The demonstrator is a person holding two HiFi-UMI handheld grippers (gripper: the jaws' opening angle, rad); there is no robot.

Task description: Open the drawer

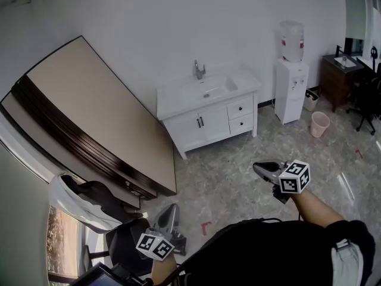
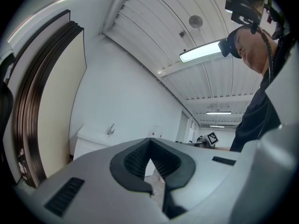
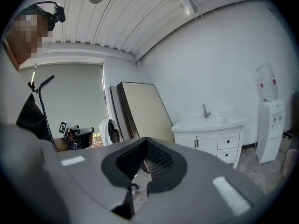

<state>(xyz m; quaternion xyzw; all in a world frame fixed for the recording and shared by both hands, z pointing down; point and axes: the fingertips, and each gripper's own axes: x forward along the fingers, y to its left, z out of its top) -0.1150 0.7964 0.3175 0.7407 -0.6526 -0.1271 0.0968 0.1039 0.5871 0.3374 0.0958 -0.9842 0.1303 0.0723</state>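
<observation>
Drawer fronts (image 1: 247,107): smooth white, satin paint look.
Faucet (image 1: 199,70): shiny metal.
Basin top (image 1: 205,90): glossy white, ceramic-like.
Floor (image 1: 235,180): mottled grey stone look, slight sheen.
Leaning panel (image 1: 101,112): matt beige face, dark wood-look edge.
Right gripper (image 3: 145,141): matt grey plastic shell, ribbed black pads.

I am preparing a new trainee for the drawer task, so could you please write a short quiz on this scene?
1. True or false: both drawers of the vanity are closed.
2. In the head view, the water dispenser stands on which side of the vanity? A) left B) right C) in front
3. Fill in: the jaws of the right hand-held gripper are ____.
Key: 1 true; 2 B; 3 shut, with nothing held.
</observation>
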